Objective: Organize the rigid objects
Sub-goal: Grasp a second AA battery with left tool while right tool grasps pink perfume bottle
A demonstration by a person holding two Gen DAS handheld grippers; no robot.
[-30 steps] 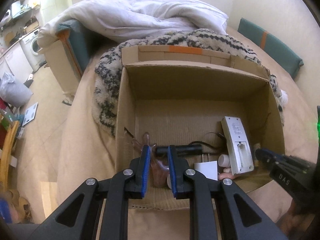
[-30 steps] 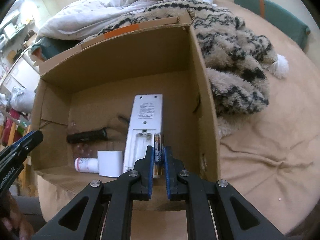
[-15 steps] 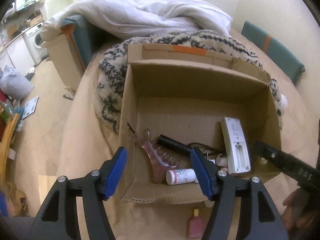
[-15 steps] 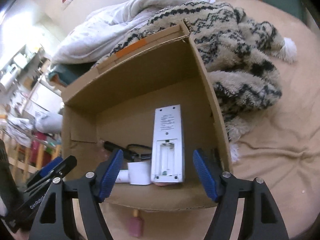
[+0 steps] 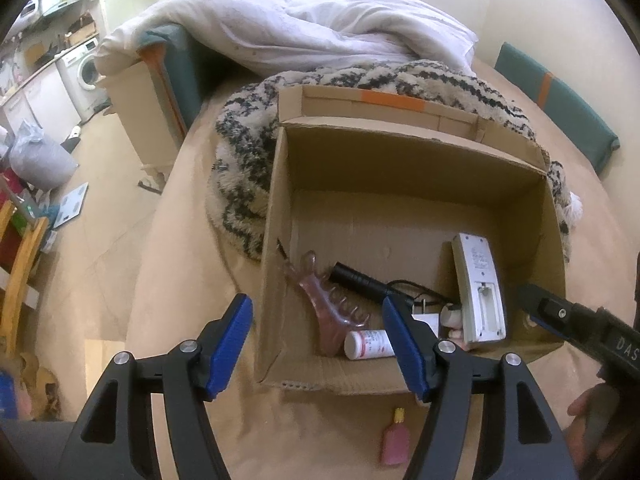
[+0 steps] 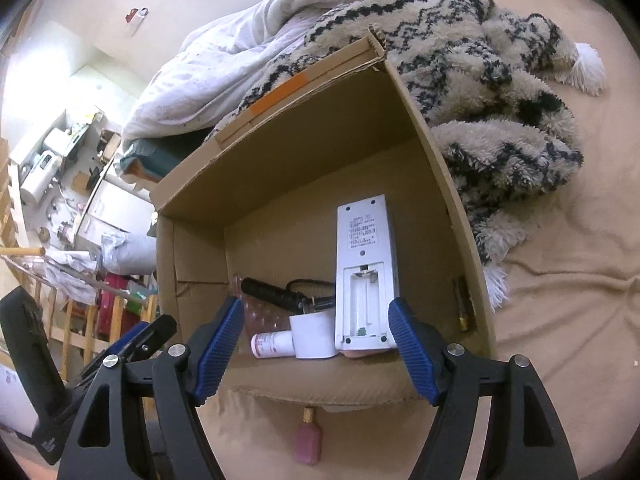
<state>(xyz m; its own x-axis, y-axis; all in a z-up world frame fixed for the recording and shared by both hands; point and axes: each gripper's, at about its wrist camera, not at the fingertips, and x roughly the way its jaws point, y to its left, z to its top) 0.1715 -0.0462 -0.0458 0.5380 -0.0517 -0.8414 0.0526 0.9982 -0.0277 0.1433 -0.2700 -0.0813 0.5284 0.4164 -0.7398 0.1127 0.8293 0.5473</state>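
An open cardboard box [image 5: 276,216] [image 6: 448,184] stands on the tan bed cover. Inside lie a white remote [image 5: 478,284] [image 6: 366,264] with its battery bay open, a pink comb [image 5: 326,300], a black flashlight [image 5: 356,278] [image 6: 272,294], a small white bottle [image 5: 368,345] [image 6: 272,345] and a battery [image 6: 462,298] against the right wall. A small pink bottle [image 5: 395,442] [image 6: 307,438] lies outside, in front of the box. My left gripper [image 5: 324,354] is open and empty above the box's near edge. My right gripper [image 6: 316,352] is open and empty over the near edge too.
A black and cream fuzzy blanket [image 5: 400,76] [image 6: 500,92] and a white duvet [image 5: 312,24] lie behind the box. A teal cushion [image 5: 560,104] is at the back right. The bed's left edge drops to a cluttered floor [image 5: 60,200].
My left gripper opened and let the pink comb into the box. My right gripper opened and dropped the battery inside. Both have pulled back and up from the box.
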